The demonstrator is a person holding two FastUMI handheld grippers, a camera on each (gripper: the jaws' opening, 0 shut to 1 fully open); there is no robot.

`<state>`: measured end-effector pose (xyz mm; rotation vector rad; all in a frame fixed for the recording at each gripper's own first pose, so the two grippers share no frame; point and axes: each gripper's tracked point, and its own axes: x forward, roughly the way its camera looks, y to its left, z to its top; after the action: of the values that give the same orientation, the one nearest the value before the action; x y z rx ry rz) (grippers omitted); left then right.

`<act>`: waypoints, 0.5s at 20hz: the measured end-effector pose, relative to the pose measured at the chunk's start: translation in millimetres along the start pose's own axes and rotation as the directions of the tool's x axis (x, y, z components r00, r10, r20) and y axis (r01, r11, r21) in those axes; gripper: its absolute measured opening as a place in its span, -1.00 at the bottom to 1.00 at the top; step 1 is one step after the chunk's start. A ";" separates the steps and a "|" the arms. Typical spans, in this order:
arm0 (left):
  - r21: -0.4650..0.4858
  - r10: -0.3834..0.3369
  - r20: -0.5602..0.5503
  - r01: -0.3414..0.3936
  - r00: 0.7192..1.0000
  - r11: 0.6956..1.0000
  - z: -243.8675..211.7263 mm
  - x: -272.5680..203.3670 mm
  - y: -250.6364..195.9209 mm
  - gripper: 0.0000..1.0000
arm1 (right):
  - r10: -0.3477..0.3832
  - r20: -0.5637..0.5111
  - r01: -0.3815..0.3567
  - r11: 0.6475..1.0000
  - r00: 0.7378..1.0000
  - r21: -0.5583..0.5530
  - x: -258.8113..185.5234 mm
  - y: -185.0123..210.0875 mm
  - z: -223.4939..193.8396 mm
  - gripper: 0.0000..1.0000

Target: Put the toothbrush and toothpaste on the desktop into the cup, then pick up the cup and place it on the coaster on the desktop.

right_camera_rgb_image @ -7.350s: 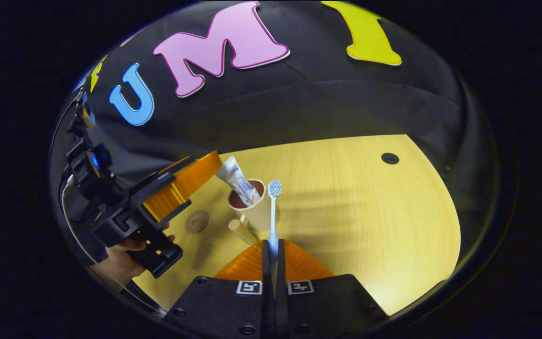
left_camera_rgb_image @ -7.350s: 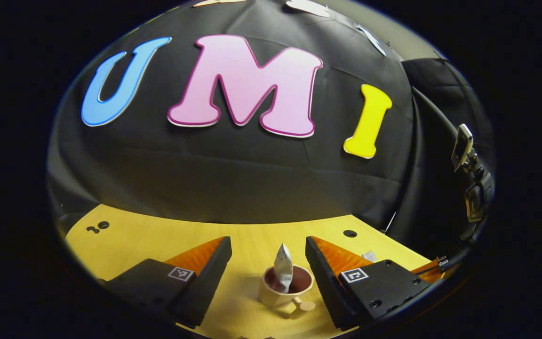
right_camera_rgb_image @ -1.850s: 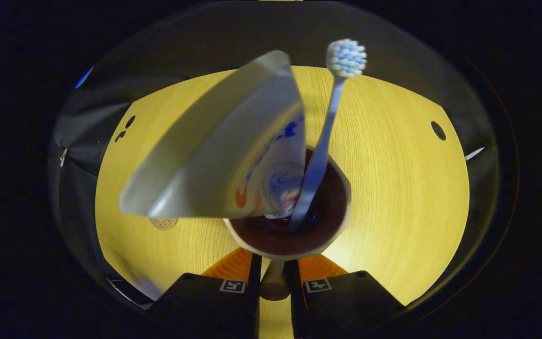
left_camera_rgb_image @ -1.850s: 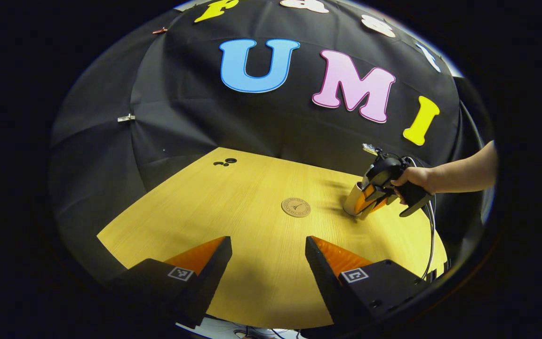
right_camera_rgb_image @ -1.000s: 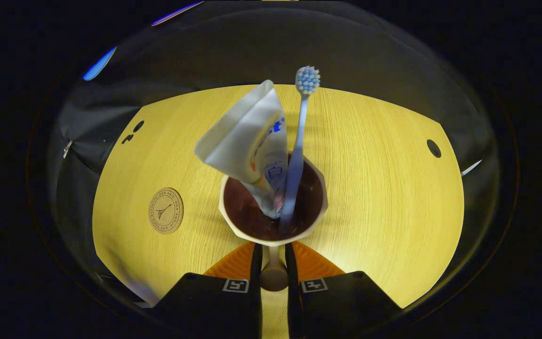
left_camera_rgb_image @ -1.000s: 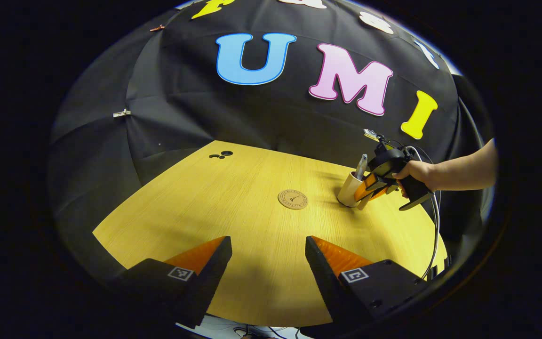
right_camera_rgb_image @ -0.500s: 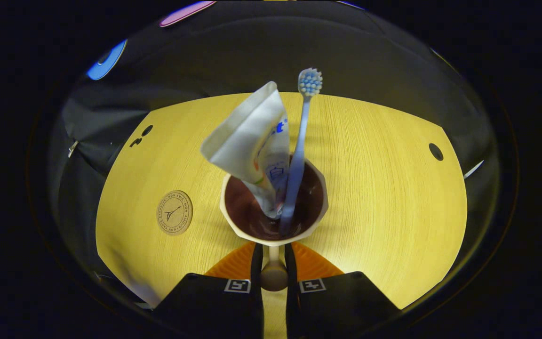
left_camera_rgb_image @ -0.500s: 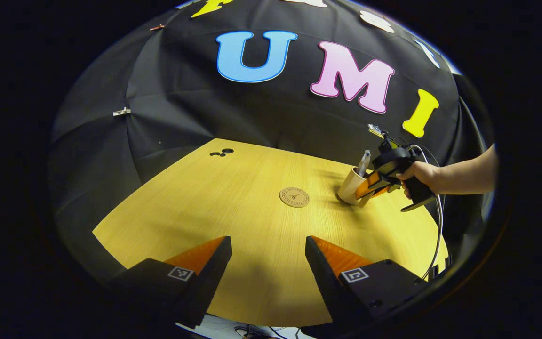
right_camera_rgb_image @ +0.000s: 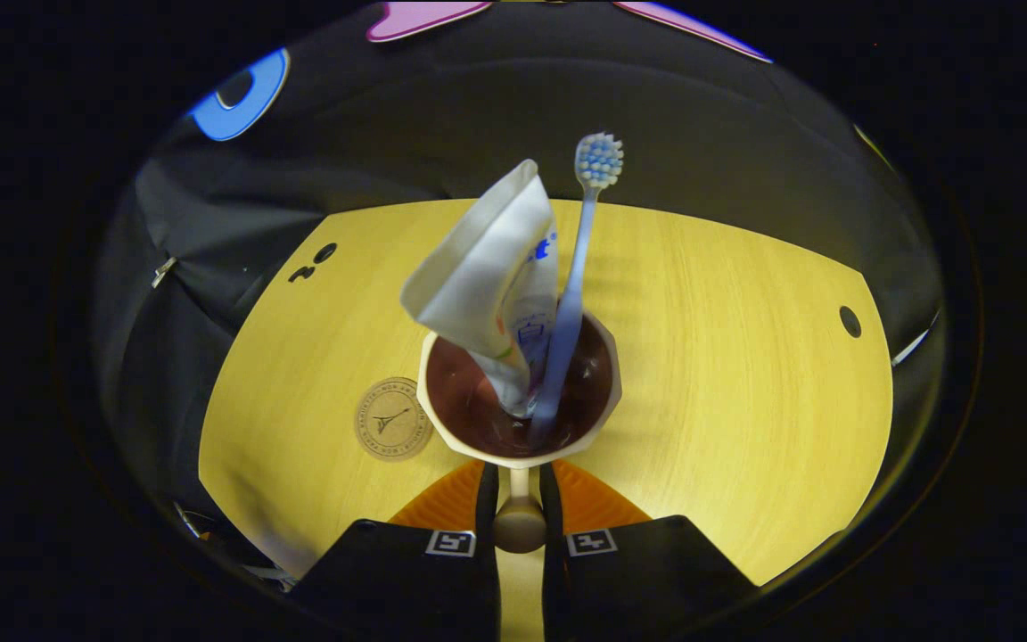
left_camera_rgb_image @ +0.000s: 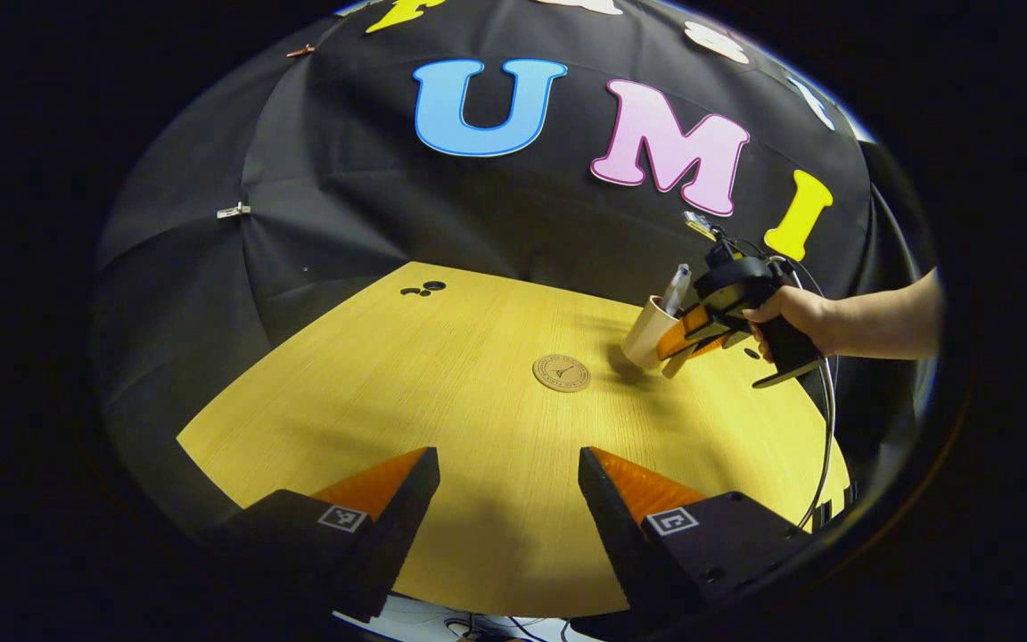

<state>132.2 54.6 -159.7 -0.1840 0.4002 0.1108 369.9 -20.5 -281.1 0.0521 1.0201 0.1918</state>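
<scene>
Cup held off the desk, just beside the coaster

Cup (right_camera_rgb_image: 519,392): cream outside, dark inside, with a stub handle (right_camera_rgb_image: 519,524) pinched between the two fingers of the right gripper (right_camera_rgb_image: 519,486), jaws nearly together on it. In the left gripper view the cup (left_camera_rgb_image: 646,332) is tilted and raised off the desk (left_camera_rgb_image: 442,401), its shadow below it.
Toothpaste (right_camera_rgb_image: 497,281): white tube standing in the cup, leaning left (crimped end up).
Toothbrush (right_camera_rgb_image: 578,259): pale handle in the cup beside the tube, bristle head topmost.
Coaster (right_camera_rgb_image: 391,418): round, flat on the desk, just left of the cup; its edge is partly hidden by the rim.
Left gripper (left_camera_rgb_image: 509,486): jaws wide apart, holding nothing, over the near desk edge.
Hand (left_camera_rgb_image: 794,314): grips the right gripper (left_camera_rgb_image: 669,343) from the right
</scene>
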 end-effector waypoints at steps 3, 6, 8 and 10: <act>-0.007 0.007 -0.001 -0.007 1.000 1.000 -2.3 -5.0 4.1 0.95 | 0.022 0.001 -0.022 0.998 1.000 -0.053 -1.3 -0.3 1.1 -0.57; -0.013 0.020 -0.005 -0.020 1.000 1.000 -6.7 -10.9 9.6 0.96 | 0.050 -0.007 -0.050 0.995 0.999 -0.087 -2.7 0.3 1.4 -0.57; -0.019 0.028 -0.009 -0.028 1.000 0.999 -9.7 -14.3 13.9 0.95 | 0.061 -0.015 -0.062 0.992 0.998 -0.109 -1.1 -1.1 1.8 -0.57; -0.023 0.038 -0.013 -0.038 0.999 0.999 -12.4 -18.7 18.3 0.95 | 0.069 -0.026 -0.072 0.988 0.997 -0.134 1.6 1.3 -2.5 -0.56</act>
<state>107.8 68.8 -166.3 -0.1997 0.4150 0.1517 368.4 -19.0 -283.6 -0.0363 1.0246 0.3261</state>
